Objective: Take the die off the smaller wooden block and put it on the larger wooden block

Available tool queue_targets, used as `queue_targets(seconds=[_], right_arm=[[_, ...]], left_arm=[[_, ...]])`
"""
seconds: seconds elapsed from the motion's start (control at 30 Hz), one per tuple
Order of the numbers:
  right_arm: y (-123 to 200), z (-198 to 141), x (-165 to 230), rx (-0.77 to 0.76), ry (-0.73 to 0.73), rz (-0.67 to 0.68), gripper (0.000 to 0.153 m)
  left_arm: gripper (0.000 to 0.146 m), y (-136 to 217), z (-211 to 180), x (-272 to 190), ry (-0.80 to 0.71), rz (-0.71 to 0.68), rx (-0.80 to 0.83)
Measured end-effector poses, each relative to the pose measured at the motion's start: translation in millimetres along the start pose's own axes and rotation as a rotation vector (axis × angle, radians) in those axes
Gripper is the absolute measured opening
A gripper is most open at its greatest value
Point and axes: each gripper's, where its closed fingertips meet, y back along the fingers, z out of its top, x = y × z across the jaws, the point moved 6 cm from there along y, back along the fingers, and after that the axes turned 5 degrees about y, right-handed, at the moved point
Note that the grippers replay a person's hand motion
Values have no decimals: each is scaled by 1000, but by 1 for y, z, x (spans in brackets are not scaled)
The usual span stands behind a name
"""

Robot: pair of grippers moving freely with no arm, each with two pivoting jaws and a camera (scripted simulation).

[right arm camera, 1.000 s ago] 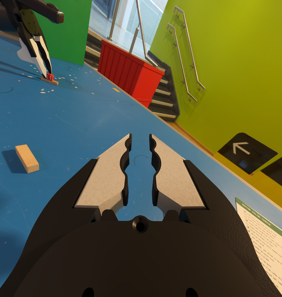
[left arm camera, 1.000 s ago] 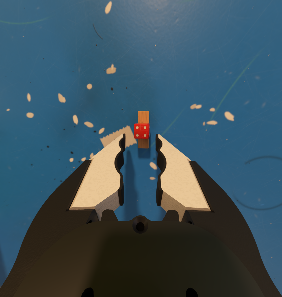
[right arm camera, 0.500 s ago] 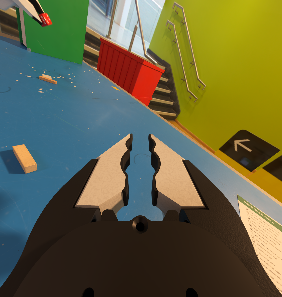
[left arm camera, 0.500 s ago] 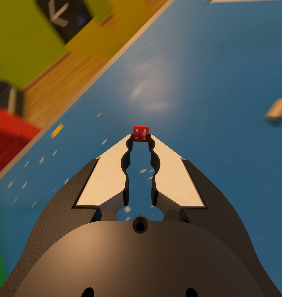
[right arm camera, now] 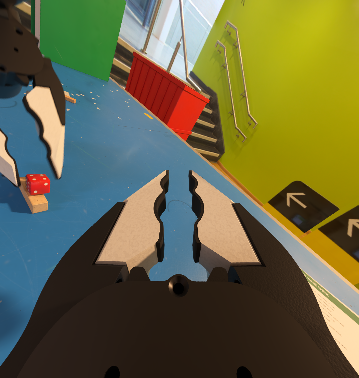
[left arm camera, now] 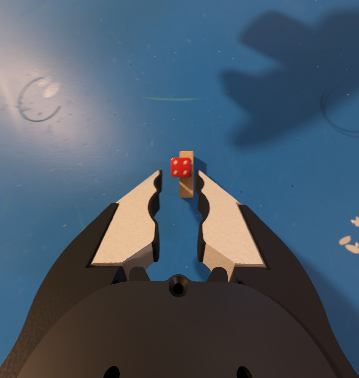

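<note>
The red die [left arm camera: 180,167] rests on the larger wooden block [left arm camera: 186,189], overhanging one long edge. My left gripper [left arm camera: 178,171] is open just above it, one finger on each side, touching neither. In the right wrist view the die [right arm camera: 37,184] sits on that block [right arm camera: 35,201] at the left, with the left gripper [right arm camera: 37,180] open over it. The smaller wooden block [right arm camera: 70,99] lies bare farther back. My right gripper [right arm camera: 178,171] hovers over the blue table [right arm camera: 113,153], fingers slightly apart and empty.
A red bin [right arm camera: 170,102] and a green board [right arm camera: 76,41] stand past the table's far edge. A printed sheet [right arm camera: 338,327] lies at the right edge. Pale flecks [left arm camera: 352,243] dot the table. A gripper's shadow [left arm camera: 297,81] falls beyond the block.
The left gripper lifted the die off the smaller block, carried it across to the larger block and opened, leaving it there. The right gripper has barely moved.
</note>
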Motion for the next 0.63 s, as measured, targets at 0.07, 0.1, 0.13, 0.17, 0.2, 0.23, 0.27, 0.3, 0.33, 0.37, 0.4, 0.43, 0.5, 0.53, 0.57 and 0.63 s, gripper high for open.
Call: queue_targets(seconds=[0.07, 0.1, 0.13, 0.17, 0.2, 0.23, 0.27, 0.3, 0.33, 0.37, 0.4, 0.43, 0.5, 0.53, 0.57, 0.63], right_arm=[[1, 0, -1, -4, 11, 1, 19], [1, 0, -2, -6, 13, 1, 19], [2, 0, -2, -9, 14, 2, 19], [2, 1, -3, -11, 14, 2, 19], [2, 1, -3, -15, 14, 2, 19], [3, 2, -4, -18, 13, 2, 19], [3, 2, -4, -19, 12, 2, 19], [2, 2, -4, -19, 9, 3, 19], [2, 1, -4, -19, 6, 5, 19], [2, 1, -4, -17, 3, 6, 19], [2, 1, -4, -15, 1, 8, 19], [1, 0, -4, -13, -1, 9, 19], [1, -1, -3, -8, -2, 9, 19], [0, -1, -3, -5, -1, 8, 19], [0, -2, -2, -1, 0, 7, 19], [-2, -3, -1, 8, -1, 7, 19]], left_arm=[[50, 19, 3, 9, 2, 64, -33], [52, 36, 5, 15, 10, 114, -61], [52, 58, 6, 23, 19, 182, -91], [52, 83, 6, 33, 32, 269, -125], [50, 112, 5, 44, 57, 367, -160], [48, 143, 0, 56, 97, 465, -189], [46, 171, -9, 67, 147, 551, -204], [46, 196, -21, 79, 204, 619, -200], [46, 218, -39, 91, 272, 670, -169], [47, 233, -60, 102, 348, 706, -113], [49, 244, -83, 112, 417, 729, -39], [50, 249, -107, 120, 465, 733, 39], [50, 245, -146, 128, 524, 676, 152], [48, 240, -162, 131, 541, 659, 198], [47, 233, -175, 132, 542, 651, 245], [45, 222, -193, 135, 537, 625, 313]])
